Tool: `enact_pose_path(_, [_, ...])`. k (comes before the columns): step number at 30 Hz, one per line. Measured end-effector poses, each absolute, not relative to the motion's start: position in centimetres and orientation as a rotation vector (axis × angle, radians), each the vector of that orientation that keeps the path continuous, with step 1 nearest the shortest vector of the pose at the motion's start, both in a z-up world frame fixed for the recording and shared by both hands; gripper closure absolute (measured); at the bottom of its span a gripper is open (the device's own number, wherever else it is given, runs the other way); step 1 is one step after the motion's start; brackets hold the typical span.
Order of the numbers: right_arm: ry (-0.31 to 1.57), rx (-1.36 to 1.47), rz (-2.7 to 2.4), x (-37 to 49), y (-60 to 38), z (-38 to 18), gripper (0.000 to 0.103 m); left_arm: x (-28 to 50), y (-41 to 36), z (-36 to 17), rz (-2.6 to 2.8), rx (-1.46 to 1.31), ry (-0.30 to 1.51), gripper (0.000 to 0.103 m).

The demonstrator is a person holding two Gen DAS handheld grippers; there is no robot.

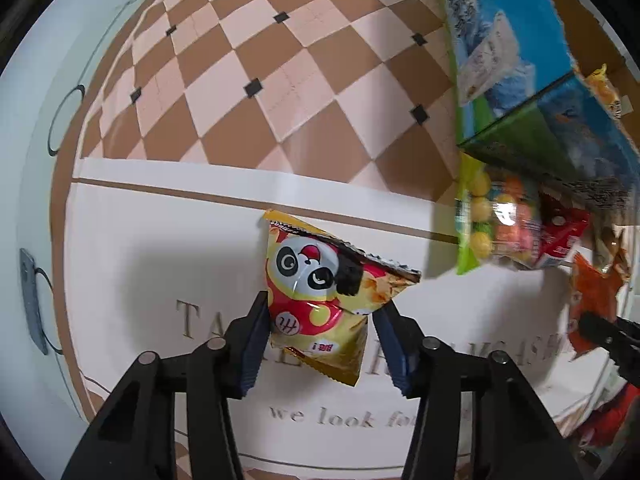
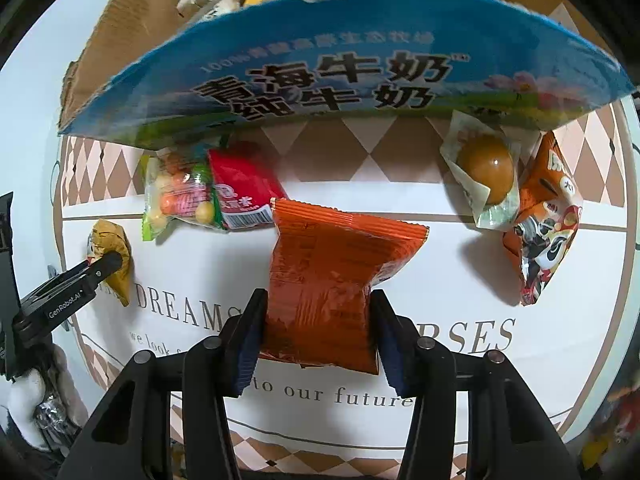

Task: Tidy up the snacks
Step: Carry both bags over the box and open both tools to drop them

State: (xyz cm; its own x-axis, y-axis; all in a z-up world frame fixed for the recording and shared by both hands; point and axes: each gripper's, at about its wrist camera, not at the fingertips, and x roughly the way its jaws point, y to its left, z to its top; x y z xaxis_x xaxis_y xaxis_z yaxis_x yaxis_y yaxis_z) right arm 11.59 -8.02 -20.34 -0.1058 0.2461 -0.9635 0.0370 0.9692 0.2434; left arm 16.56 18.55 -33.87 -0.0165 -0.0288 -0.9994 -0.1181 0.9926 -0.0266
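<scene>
My left gripper (image 1: 320, 312) is shut on a yellow panda snack packet (image 1: 320, 288) and holds it above the tablecloth. My right gripper (image 2: 318, 308) is shut on an orange snack packet (image 2: 328, 276); it also shows at the right edge of the left wrist view (image 1: 592, 300). A blue milk carton box (image 2: 340, 72) stands behind, holding several snacks; it also shows in the left wrist view (image 1: 520, 80). On the table lie a bag of coloured candy balls (image 2: 176, 196), a red packet (image 2: 244, 188), a wrapped brown egg (image 2: 486, 172) and an orange panda packet (image 2: 544, 224).
A checked and white printed tablecloth (image 1: 280, 80) covers the round table. The left gripper's arm (image 2: 60, 296) reaches in from the left of the right wrist view. The candy bag (image 1: 488, 220) and red packet (image 1: 560, 232) lie under the box's edge.
</scene>
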Motion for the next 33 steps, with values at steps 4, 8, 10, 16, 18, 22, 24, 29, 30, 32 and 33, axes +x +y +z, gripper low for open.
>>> enact_pose_path(4, [1.653,0.221,0.193,11.6,-8.0,-19.4,0.051,16.0,17.1,-32.0,0.034,-0.142,1.573,0.056])
enact_pose_path(8, [1.636,0.241,0.210,11.4,-8.2,-18.3,0.052,15.6,15.3,-29.8,-0.016,-0.177,1.550,0.056])
enact_pose_path(10, [1.623,0.252,0.220,11.3,-8.4,-17.6,0.052,15.4,14.4,-28.3,-0.044,-0.182,1.528,0.056])
enact_pose_path(16, [1.579,0.316,0.252,10.9,-10.0,-14.3,0.052,15.7,11.2,-23.7,-0.148,-0.215,1.475,0.056])
enact_pose_path(18, [1.552,0.341,0.259,10.7,-10.8,-12.8,0.053,15.3,10.6,-22.0,-0.186,-0.231,1.450,0.056])
enact_pose_path(22, [1.493,0.390,0.264,10.8,-13.0,-9.5,0.053,16.7,9.0,-20.2,-0.235,-0.233,1.411,0.056])
enact_pose_path(24, [1.461,0.418,0.262,11.2,-14.3,-7.9,0.053,17.6,8.0,-18.6,-0.266,-0.235,1.396,0.056])
enact_pose_path(29, [1.382,0.454,0.240,13.6,-17.3,-4.6,0.053,20.4,5.8,-16.6,-0.285,-0.186,1.355,0.056])
enact_pose_path(30, [1.368,0.454,0.227,14.4,-17.9,-4.2,0.053,21.3,5.3,-16.4,-0.277,-0.164,1.348,0.056])
enact_pose_path(32, [1.347,0.434,0.195,16.1,-18.9,-3.7,0.053,22.8,4.6,-16.4,-0.253,-0.120,1.341,0.056])
enact_pose_path(33, [1.341,0.421,0.177,17.1,-19.4,-3.8,0.053,23.7,4.3,-16.6,-0.237,-0.093,1.342,0.056])
